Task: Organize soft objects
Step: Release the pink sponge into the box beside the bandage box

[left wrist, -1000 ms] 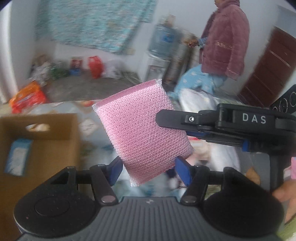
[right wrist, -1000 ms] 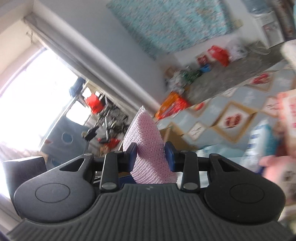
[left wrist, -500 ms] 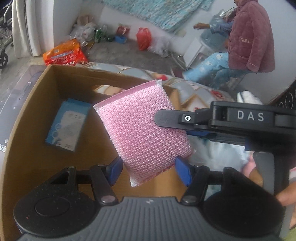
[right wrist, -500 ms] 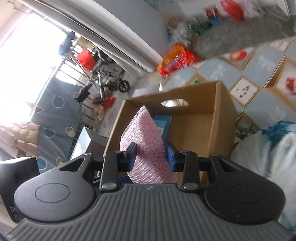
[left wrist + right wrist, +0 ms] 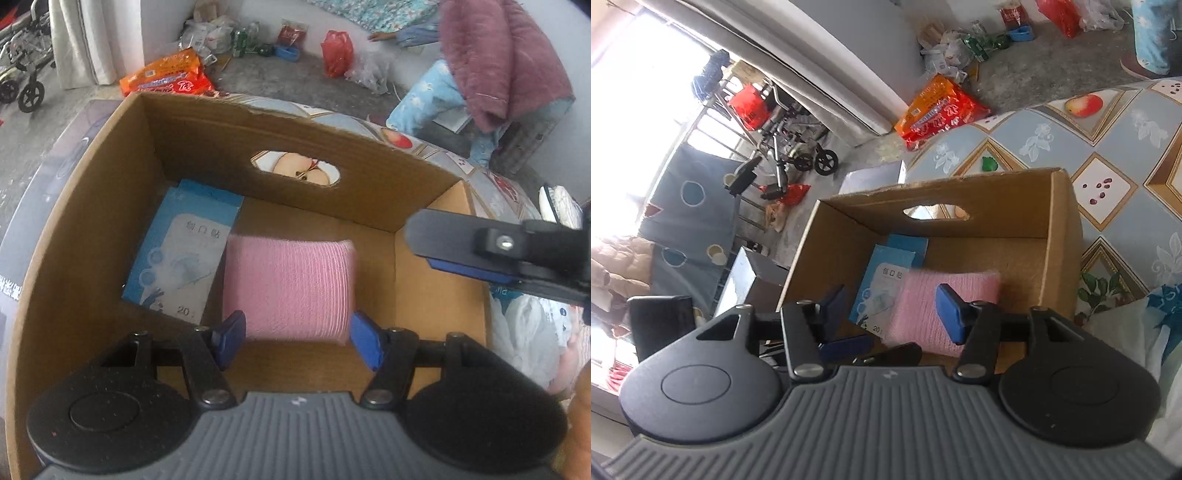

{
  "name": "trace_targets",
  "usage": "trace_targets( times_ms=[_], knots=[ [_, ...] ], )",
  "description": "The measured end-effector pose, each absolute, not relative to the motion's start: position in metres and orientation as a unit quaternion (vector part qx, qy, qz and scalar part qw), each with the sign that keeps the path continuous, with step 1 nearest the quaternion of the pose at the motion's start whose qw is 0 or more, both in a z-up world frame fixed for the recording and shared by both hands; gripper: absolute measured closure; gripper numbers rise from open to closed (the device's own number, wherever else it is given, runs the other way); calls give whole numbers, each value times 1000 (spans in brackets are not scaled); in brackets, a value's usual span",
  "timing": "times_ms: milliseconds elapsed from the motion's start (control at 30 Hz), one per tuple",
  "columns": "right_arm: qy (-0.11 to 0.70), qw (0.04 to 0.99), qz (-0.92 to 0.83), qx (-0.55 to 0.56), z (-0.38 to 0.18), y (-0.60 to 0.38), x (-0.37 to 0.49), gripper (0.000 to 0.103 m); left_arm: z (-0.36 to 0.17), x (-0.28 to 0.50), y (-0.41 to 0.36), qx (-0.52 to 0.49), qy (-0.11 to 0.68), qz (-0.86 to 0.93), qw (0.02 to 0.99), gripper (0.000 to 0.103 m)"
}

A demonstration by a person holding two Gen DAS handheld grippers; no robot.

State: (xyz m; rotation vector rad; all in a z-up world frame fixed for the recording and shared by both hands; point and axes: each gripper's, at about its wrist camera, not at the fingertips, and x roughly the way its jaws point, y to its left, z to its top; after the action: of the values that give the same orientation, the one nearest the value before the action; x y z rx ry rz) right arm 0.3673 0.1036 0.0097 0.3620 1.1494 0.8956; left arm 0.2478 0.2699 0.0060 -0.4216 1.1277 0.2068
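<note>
A pink mesh sponge (image 5: pixel 290 288) lies motion-blurred inside the cardboard box (image 5: pixel 295 162), beside a blue packet (image 5: pixel 184 254). My left gripper (image 5: pixel 298 341) points down into the box, open, with the sponge beyond its blue pads and apart from them. My right gripper (image 5: pixel 892 306) hangs over the box's near side; its jaws are opening and nothing is pressed between them. The sponge (image 5: pixel 916 314) shows below and past its pads, next to the blue packet (image 5: pixel 882 284) in the box (image 5: pixel 1060 258). One right finger (image 5: pixel 480 254) crosses the left wrist view at the right.
The box stands on a patterned blue tablecloth (image 5: pixel 1108 147). White plastic bags (image 5: pixel 528 332) lie right of the box. A dark case (image 5: pixel 753 280) sits at its left. On the floor are an orange packet (image 5: pixel 166 74) and a wheelchair (image 5: pixel 22 74). A person in a purple jacket (image 5: pixel 498 62) is at the back.
Both grippers came down over the open box. My right gripper's jaws spread and the pink sponge left them, dropping into the box beside the blue packet.
</note>
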Motion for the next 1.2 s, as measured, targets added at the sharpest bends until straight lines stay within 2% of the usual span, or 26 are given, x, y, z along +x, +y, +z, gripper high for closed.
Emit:
trace_targets(
  times_ms=[200, 500, 667, 733, 800, 1000, 1200],
  knots=[
    [500, 722, 449, 165, 21, 76, 352, 50, 13, 251, 244, -138, 522, 89, 837, 42],
    [424, 750, 496, 108, 45, -5, 278, 57, 2, 248, 209, -29, 536, 59, 842, 43],
    [406, 762, 493, 104, 34, -48, 236, 57, -13, 252, 205, -20, 557, 53, 829, 43],
    [403, 763, 492, 115, 24, -64, 216, 57, -22, 255, 209, -48, 581, 53, 811, 41],
    [402, 763, 490, 125, 13, -77, 197, 57, -29, 256, 219, -99, 596, 50, 795, 32],
    [395, 777, 466, 154, -15, -105, 163, 56, -39, 257, 253, -273, 576, 91, 765, 17],
    [396, 778, 457, 171, -27, -120, 162, 56, -49, 262, 270, -386, 541, 180, 725, 15]
  ],
)
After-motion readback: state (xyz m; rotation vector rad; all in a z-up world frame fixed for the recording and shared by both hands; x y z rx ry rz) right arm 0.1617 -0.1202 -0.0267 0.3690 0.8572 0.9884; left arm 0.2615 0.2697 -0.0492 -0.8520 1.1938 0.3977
